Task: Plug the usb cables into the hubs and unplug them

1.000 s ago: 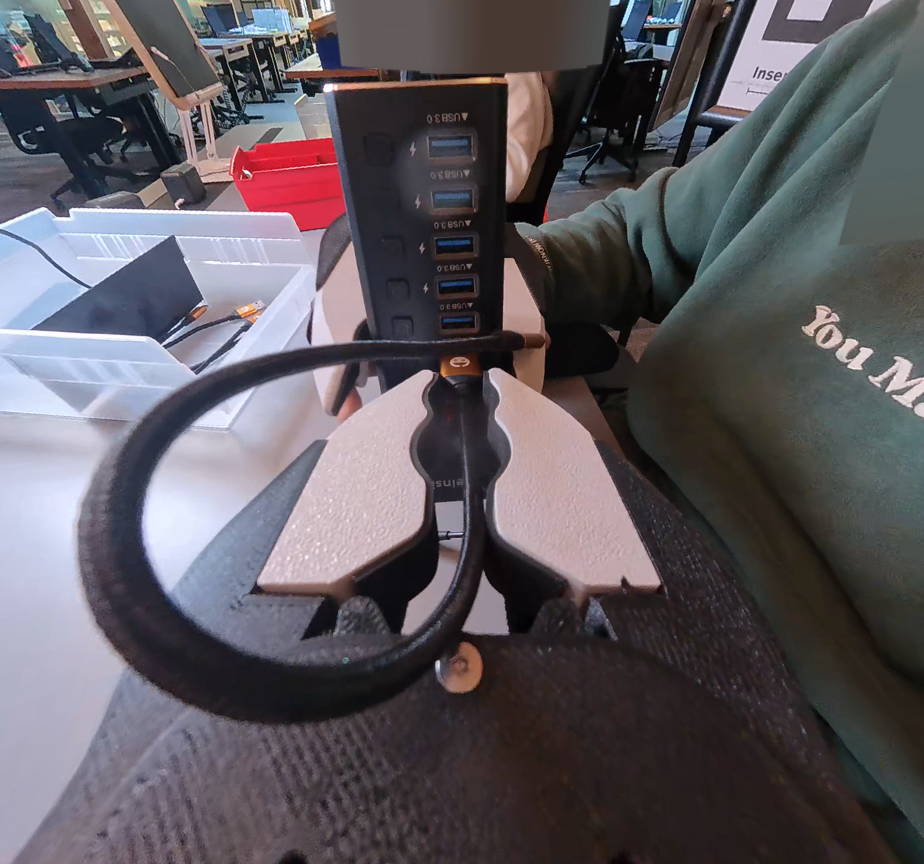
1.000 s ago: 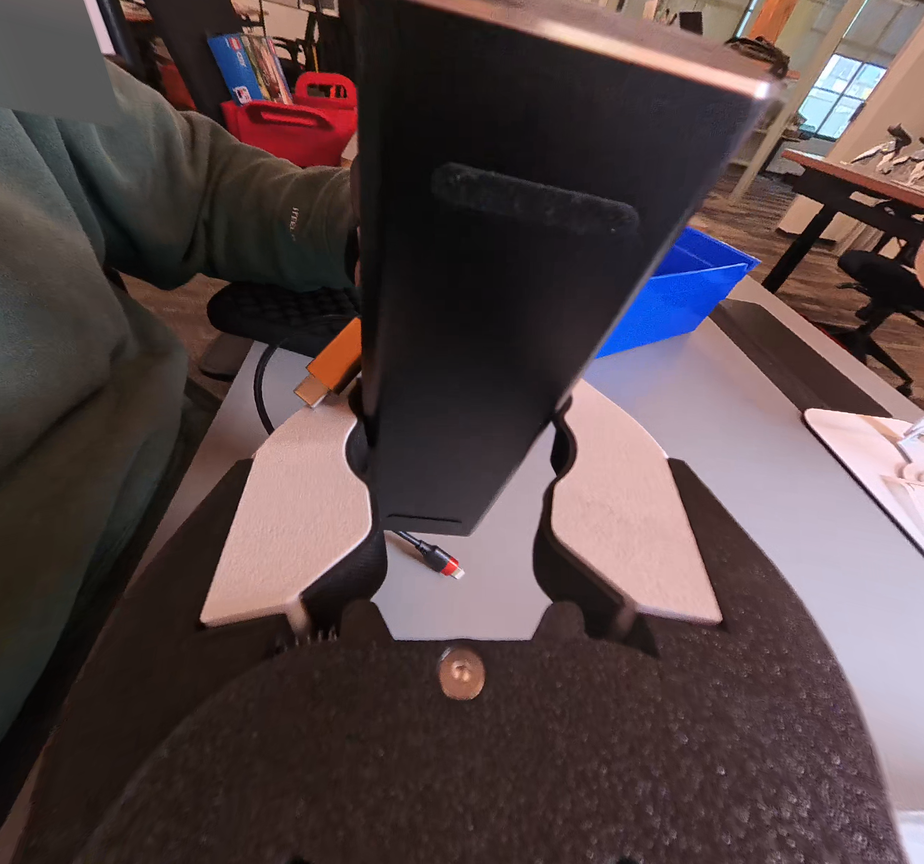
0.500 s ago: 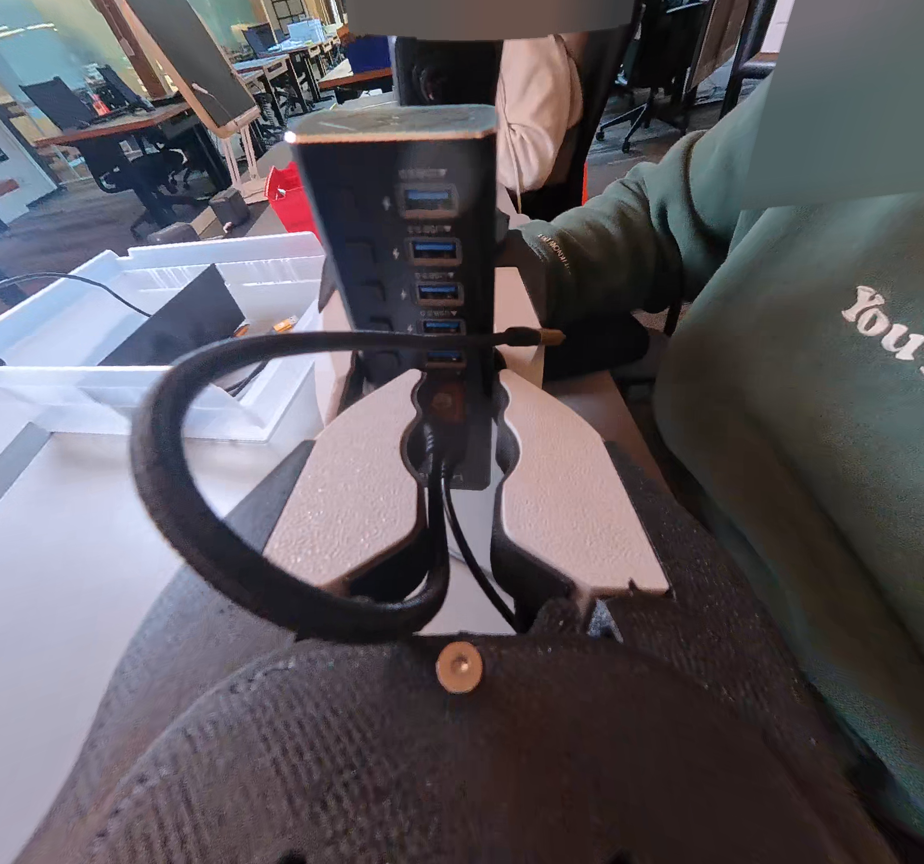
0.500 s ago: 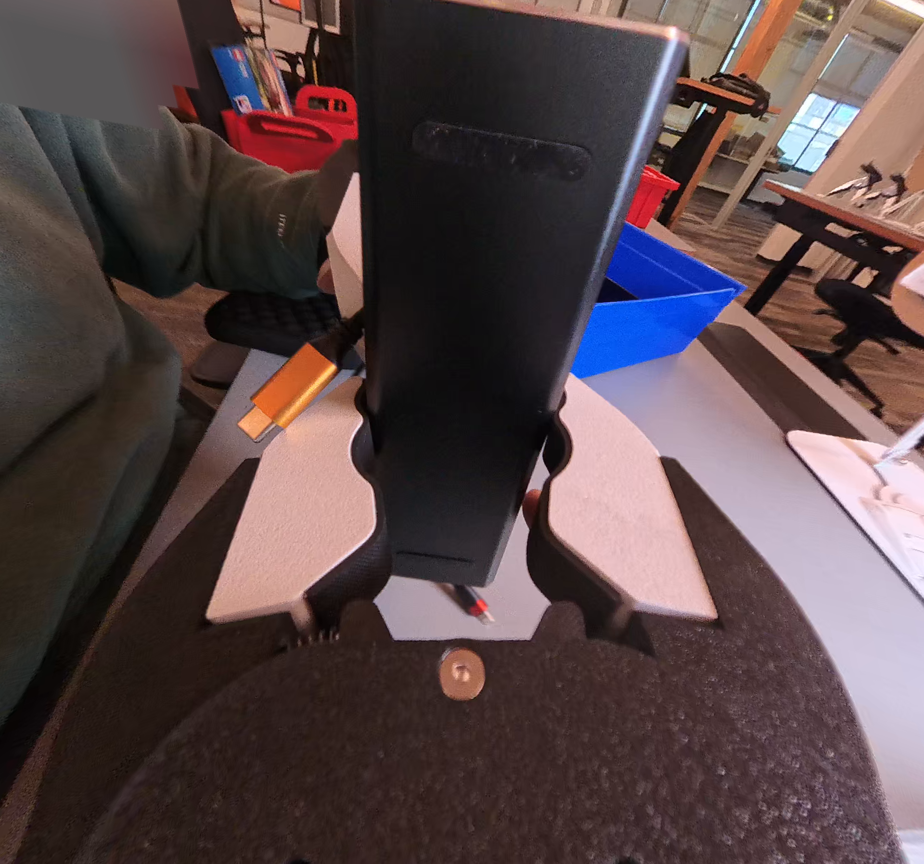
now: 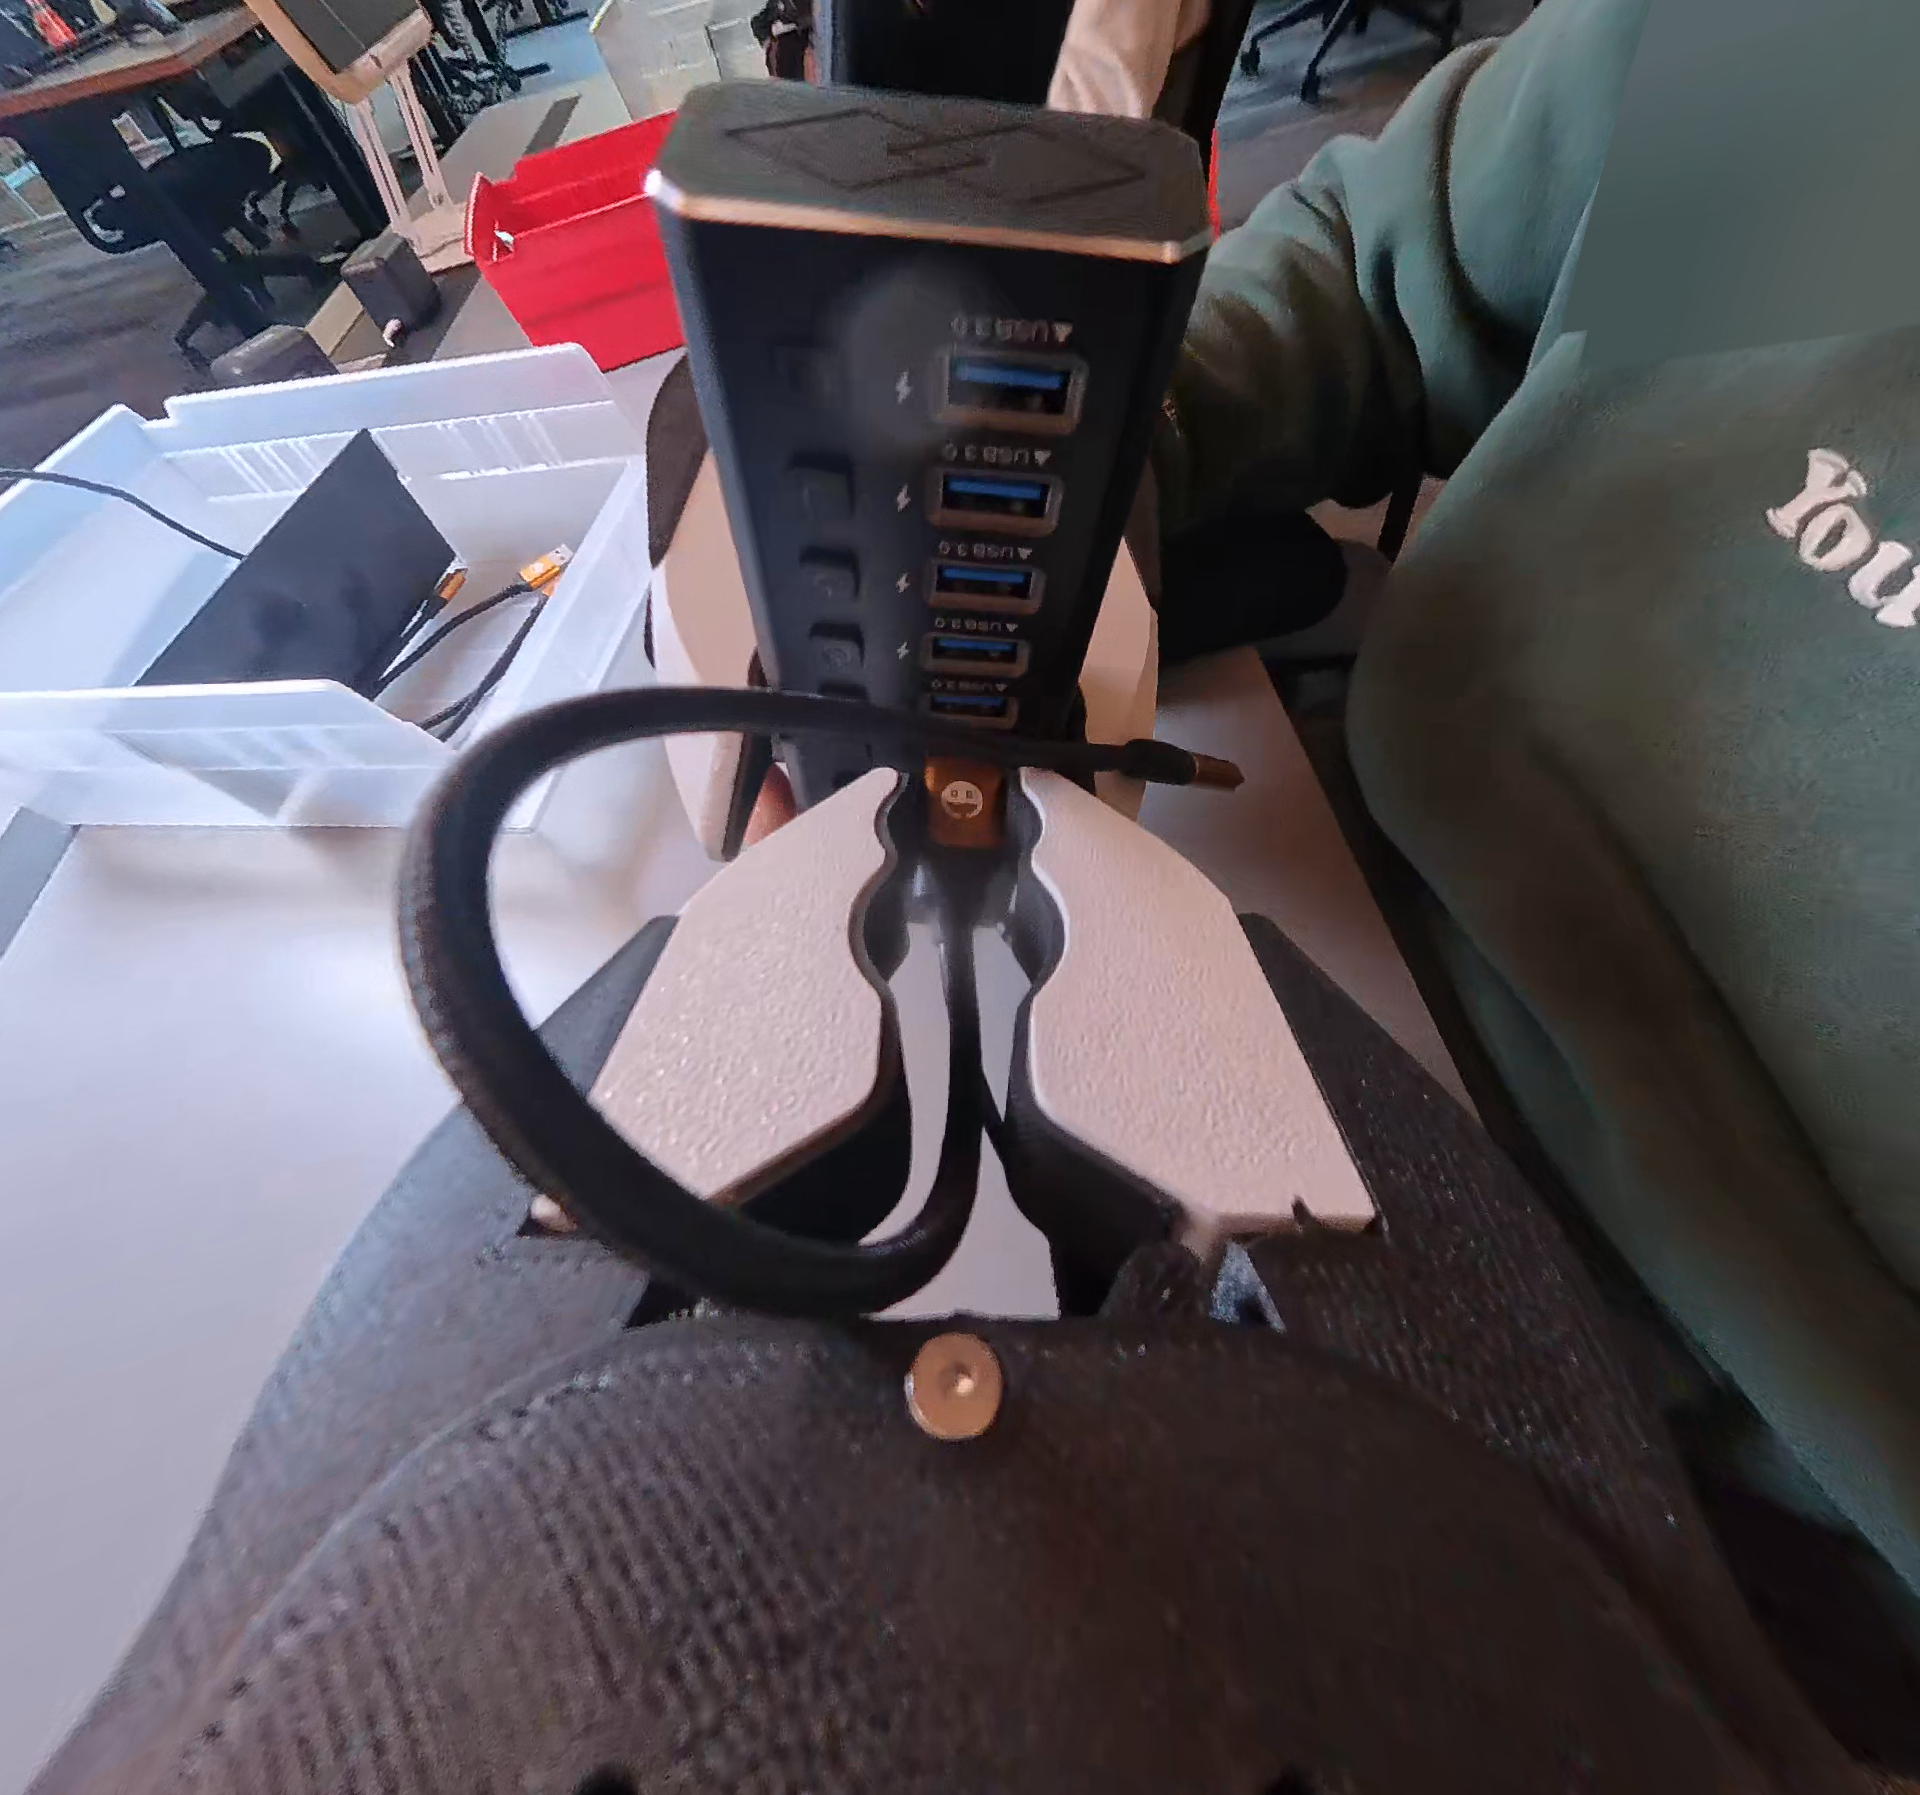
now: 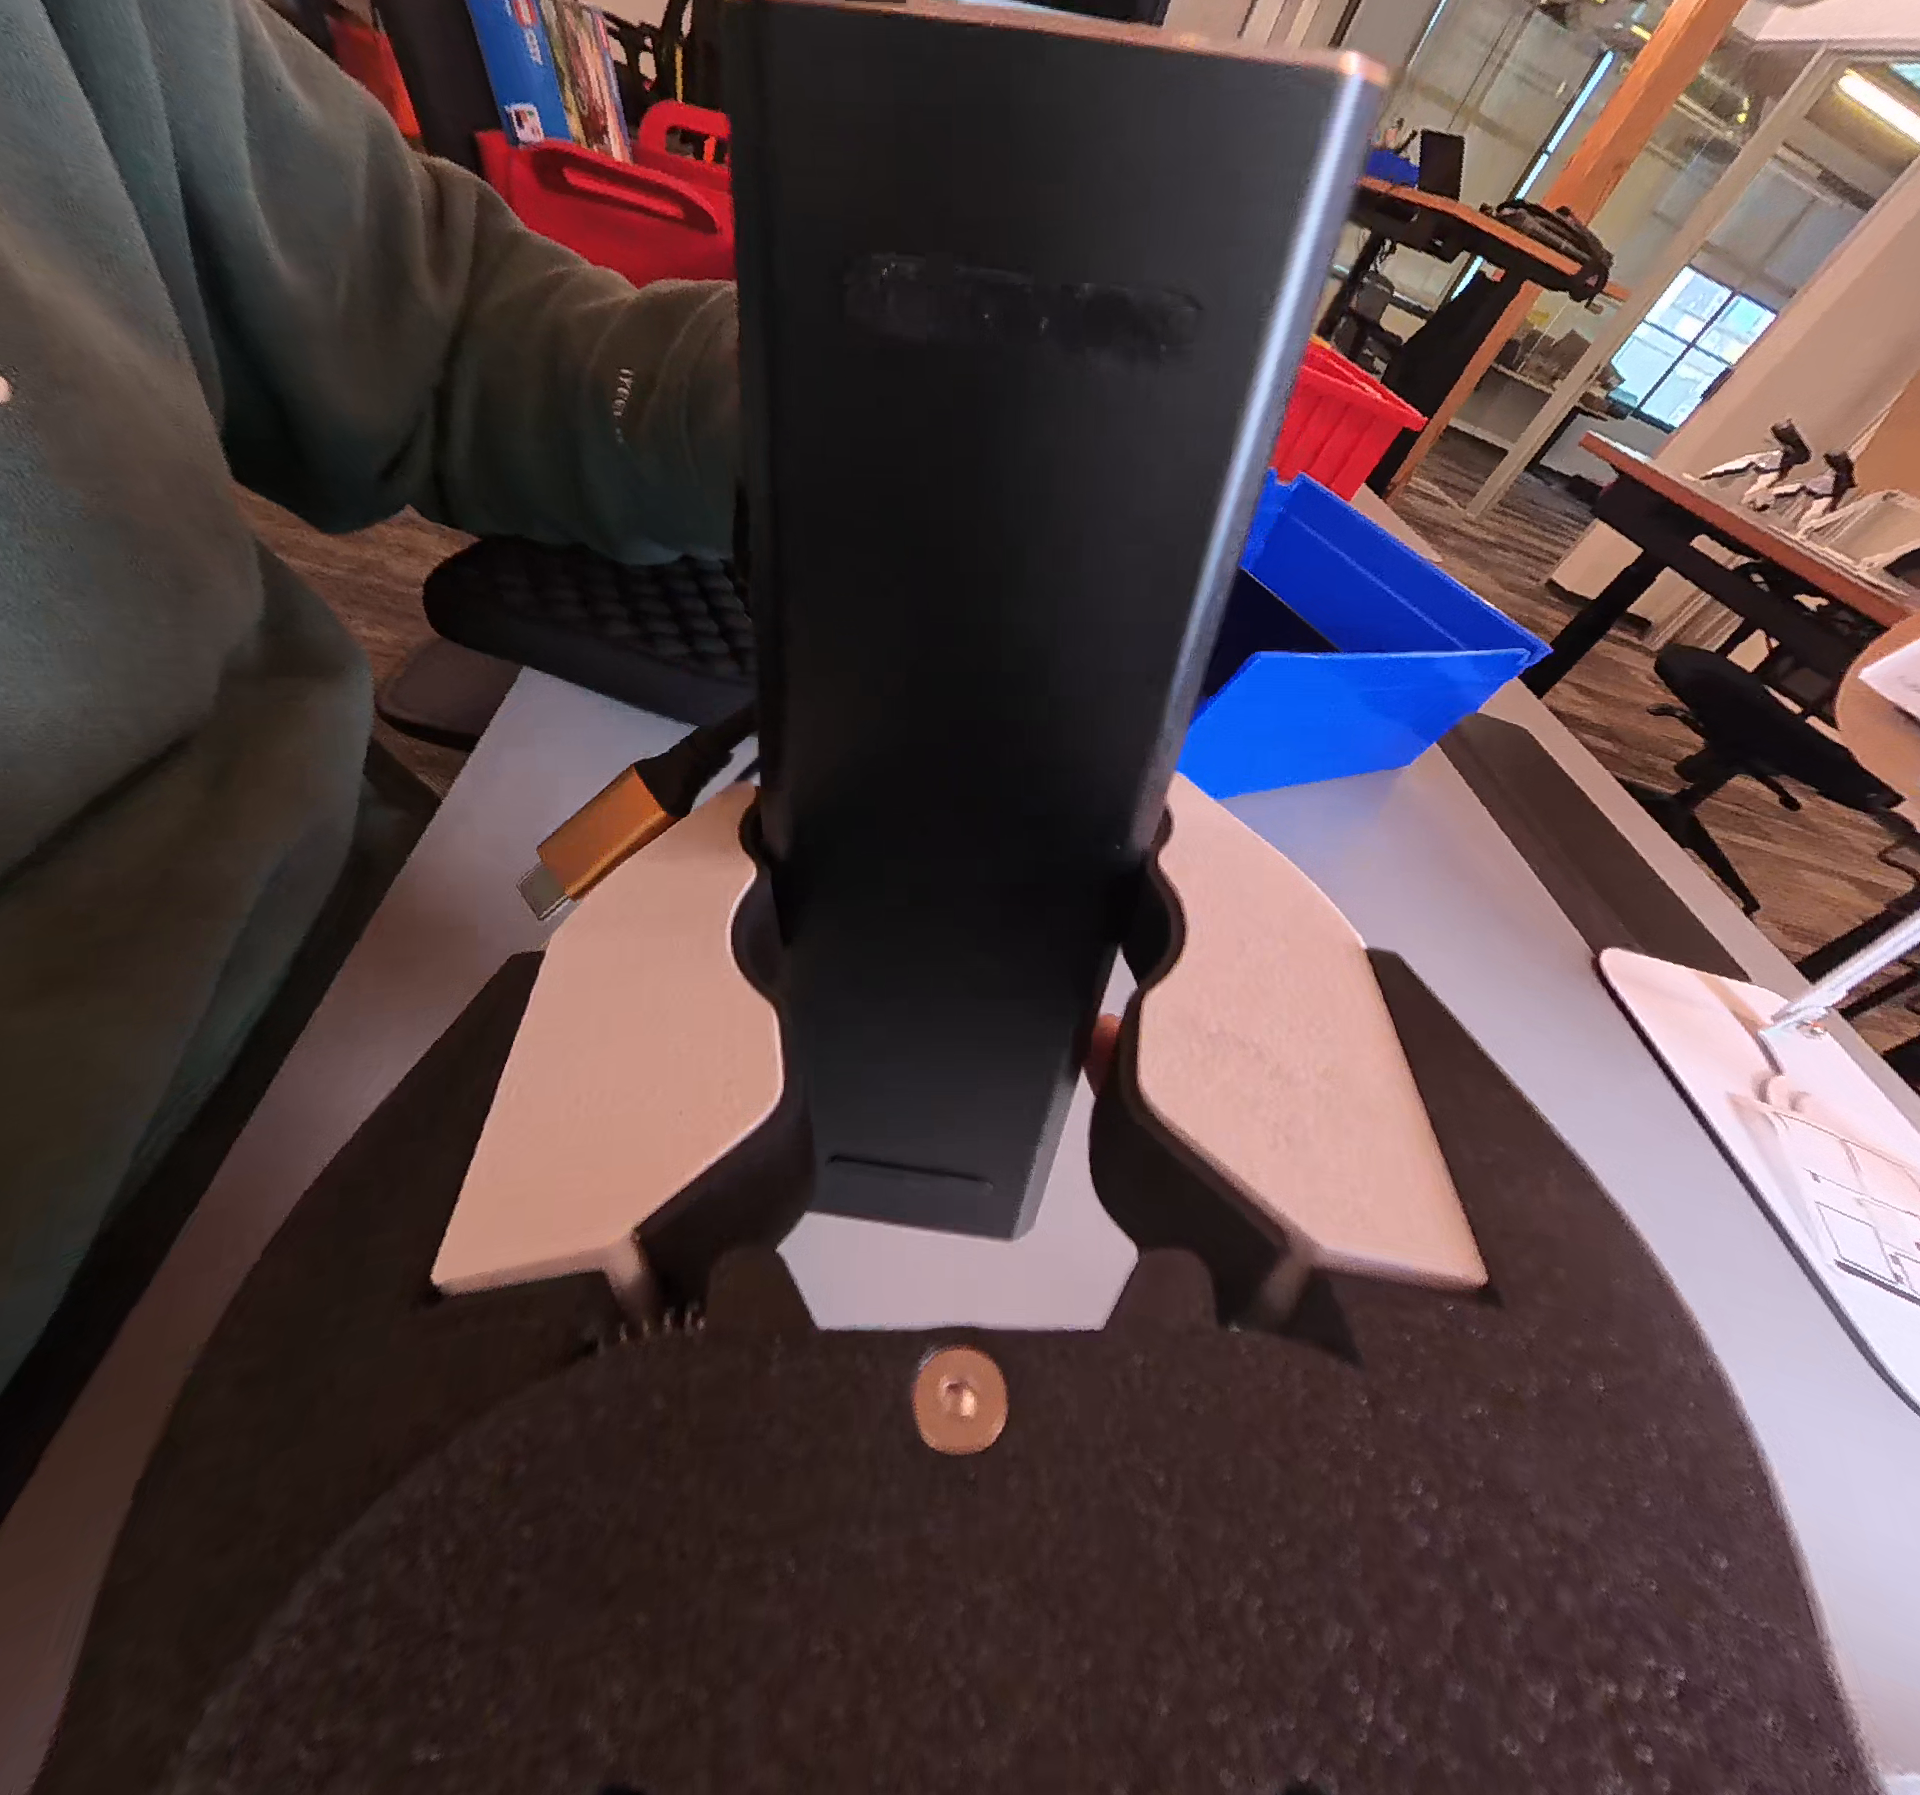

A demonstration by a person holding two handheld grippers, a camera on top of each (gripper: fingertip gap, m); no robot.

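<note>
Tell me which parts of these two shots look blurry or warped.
Left wrist view: the cable loop is soft and the edges bow from the wide lens, but the hub ports stay fairly sharp. Right wrist view: the hub's back is smeared, especially its dark strip, and the window is bright.

Two close wrist views face the hub [image 5: 925, 457] [image 6: 997, 550] from opposite sides

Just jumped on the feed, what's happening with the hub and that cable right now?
A person is working two handheld grippers over a grey table. The right gripper clamps the black USB hub upright near its lower end. The left gripper grips the orange plug of a black braided cable at the hub's lowest ports; whether it is seated cannot be told. The five blue ports above are empty. The cable's other orange end hangs free beside the hub.
</note>
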